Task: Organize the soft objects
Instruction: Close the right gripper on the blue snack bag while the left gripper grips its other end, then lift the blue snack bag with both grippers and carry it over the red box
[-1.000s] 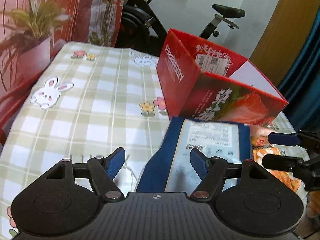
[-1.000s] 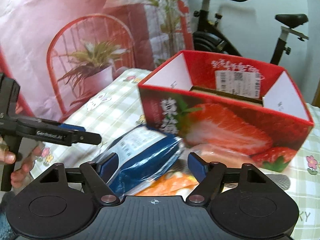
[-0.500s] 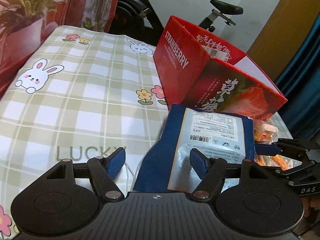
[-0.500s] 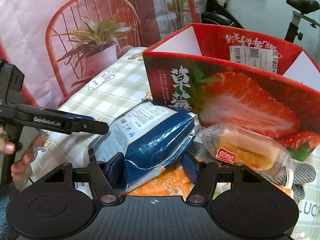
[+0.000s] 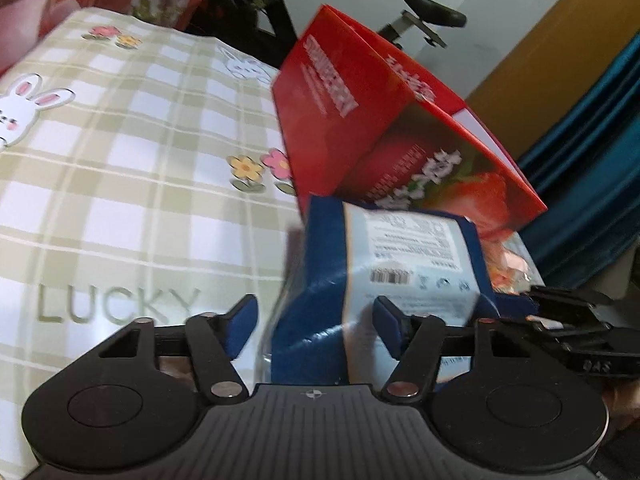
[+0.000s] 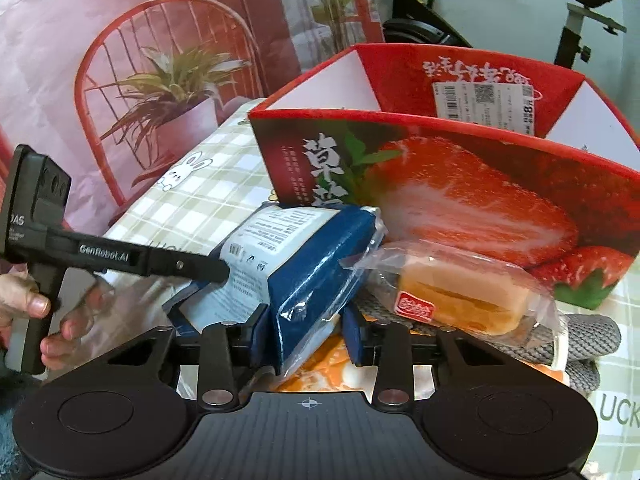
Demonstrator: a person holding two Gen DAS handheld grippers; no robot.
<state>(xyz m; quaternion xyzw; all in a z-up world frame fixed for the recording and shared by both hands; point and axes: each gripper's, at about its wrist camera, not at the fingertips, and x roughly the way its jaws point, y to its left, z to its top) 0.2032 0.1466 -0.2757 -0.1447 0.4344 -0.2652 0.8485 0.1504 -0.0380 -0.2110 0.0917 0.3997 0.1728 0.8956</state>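
Left wrist view: our left gripper (image 5: 314,322) is closing w/ the near end of the blue packet (image 5: 356,280) between the jaws. The left pad is apart from it; we can't tell if the right pad touches. The packet lies on the counter (image 5: 120,184), just in front of the red box (image 5: 360,120). Risk: a one-sided squeeze shoves the packet sideways instead of gripping it.

Right wrist view: our right gripper (image 6: 308,334) is closing on the packet's clear wrapper corner, pads abt touching it. Risk: slick film slips or tears on lift. The packet also overlaps the bun (image 6: 460,292) and orange bag (image 6: 320,368), so lifting may drag them along.
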